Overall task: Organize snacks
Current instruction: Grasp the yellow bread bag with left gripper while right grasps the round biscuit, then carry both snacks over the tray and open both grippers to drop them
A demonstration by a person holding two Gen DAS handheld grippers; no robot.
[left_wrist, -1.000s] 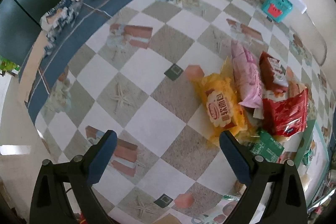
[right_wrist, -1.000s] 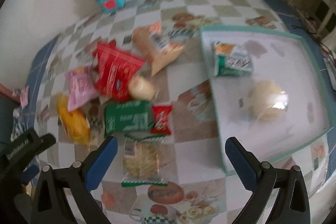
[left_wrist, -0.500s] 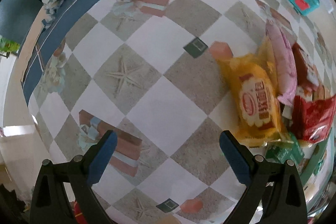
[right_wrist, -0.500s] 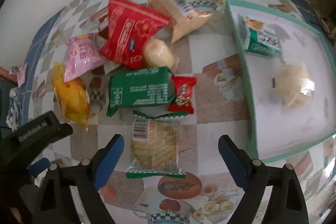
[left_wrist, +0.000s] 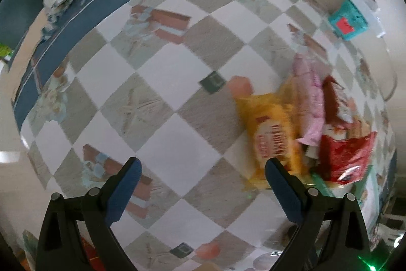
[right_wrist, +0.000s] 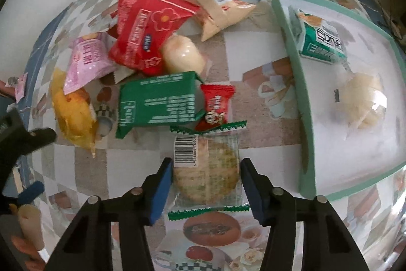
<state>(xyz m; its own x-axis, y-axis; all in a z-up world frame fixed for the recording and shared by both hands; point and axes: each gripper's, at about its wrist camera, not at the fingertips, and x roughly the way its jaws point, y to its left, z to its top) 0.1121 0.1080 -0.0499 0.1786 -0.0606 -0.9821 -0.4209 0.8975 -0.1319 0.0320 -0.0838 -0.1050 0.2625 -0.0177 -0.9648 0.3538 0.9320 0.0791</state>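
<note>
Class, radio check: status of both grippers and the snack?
Right gripper open, straddling cracker pack. Left gripper open, empty. Tray to the right, path unobstructed.

My left gripper (left_wrist: 201,175) and right gripper (right_wrist: 205,177) look alike: black plastic arms with triangular cut-outs, round silver screws, and blue pads (right_wrist: 159,191) lining the fingers.
</note>
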